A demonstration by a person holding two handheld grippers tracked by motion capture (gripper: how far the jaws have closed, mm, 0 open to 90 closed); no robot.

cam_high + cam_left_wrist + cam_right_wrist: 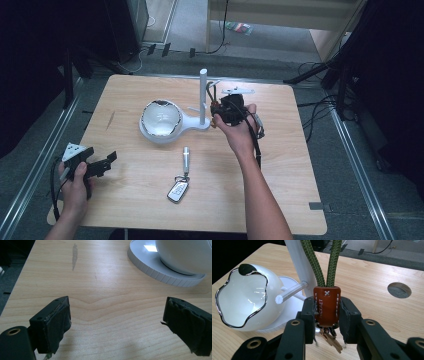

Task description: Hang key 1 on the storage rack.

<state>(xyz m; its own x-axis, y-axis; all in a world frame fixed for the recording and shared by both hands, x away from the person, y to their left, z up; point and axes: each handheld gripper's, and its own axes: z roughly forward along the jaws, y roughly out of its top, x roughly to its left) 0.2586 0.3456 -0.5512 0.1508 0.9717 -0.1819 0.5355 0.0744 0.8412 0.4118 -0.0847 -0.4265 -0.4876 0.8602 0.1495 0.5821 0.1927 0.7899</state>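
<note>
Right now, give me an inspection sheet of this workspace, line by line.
Surface: light wooden table, with a grey smear near its left edge and a round hole in the top.
Job's things: keychain with a brown leather tab on a green cord loop, keys hanging below; white stand with pegs and an upright post.
Clutter: white bowl with a wavy silver rim on the stand's round base; car key fob and a small metal cylinder lying in front.
Grippers: right gripper shut on the leather tab by the post; left gripper open over bare wood.
Cables: black leads on the floor behind and to the right.
Surroundings: grey floor, metal rails, dark curtains.
</note>
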